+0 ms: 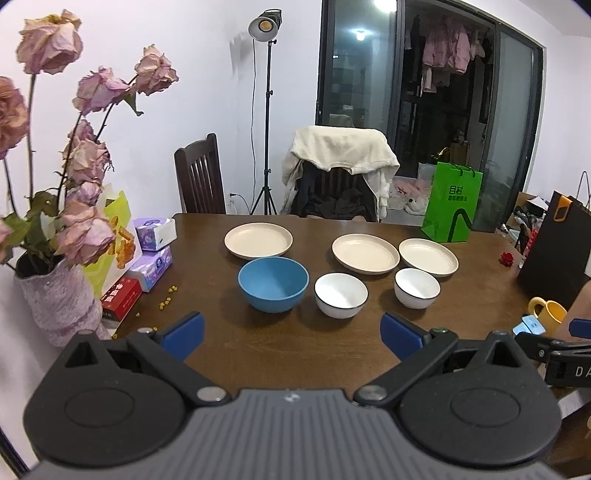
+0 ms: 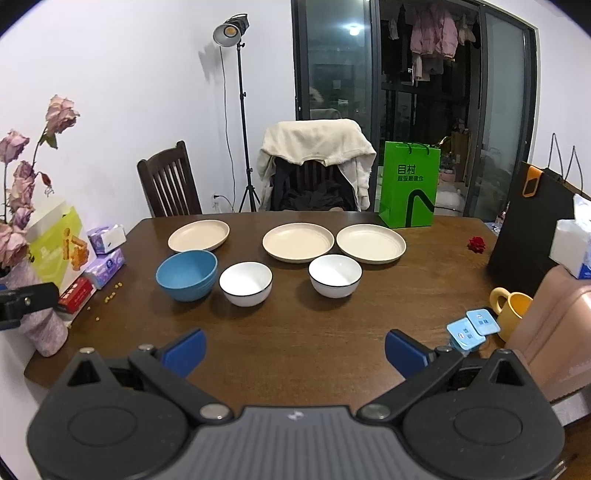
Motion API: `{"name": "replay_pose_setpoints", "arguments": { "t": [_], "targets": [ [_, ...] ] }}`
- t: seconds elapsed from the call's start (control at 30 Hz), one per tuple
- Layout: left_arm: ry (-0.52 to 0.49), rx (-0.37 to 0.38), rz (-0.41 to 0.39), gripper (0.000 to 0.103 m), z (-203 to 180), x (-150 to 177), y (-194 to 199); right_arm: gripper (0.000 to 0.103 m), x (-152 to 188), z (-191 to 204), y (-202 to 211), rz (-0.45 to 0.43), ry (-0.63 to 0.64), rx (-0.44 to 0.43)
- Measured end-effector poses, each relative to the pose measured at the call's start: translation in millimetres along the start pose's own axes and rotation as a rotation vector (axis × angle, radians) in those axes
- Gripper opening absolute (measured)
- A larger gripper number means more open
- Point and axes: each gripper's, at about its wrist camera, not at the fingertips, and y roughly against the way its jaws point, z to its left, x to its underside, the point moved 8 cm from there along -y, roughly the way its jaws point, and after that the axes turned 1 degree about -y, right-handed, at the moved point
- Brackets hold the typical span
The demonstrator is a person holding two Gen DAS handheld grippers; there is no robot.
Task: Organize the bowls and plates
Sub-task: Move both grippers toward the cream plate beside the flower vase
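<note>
Both my left gripper [image 1: 291,334] and right gripper [image 2: 295,350] gape wide, empty; blue bowl [image 1: 273,283], white bowls and plates lie well beyond.

Left claw [image 1: 291,334] hangs wide open over the desk [image 1: 280,350], gripping nothing. Ahead: blue bowl [image 1: 273,282], two white bowls [image 1: 341,294] [image 1: 417,287], three cream plates [image 1: 258,240] [image 1: 365,253] [image 1: 428,257] behind.

Home dining room: wooden table [image 2: 295,332], chairs [image 2: 168,181], laundry [image 2: 432,33] hanging upper right behind glass doors
</note>
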Motion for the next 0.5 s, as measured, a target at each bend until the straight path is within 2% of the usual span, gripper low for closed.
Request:
{"name": "replay_pose_setpoints", "arguments": {
  "t": [0.5],
  "targets": [
    [-0.009,0.022,0.0,0.103,12.1,-44.3,-74.8,0.103,-46.7,7.2,-79.6,0.03,-0.011,-0.02]
  ]
}}
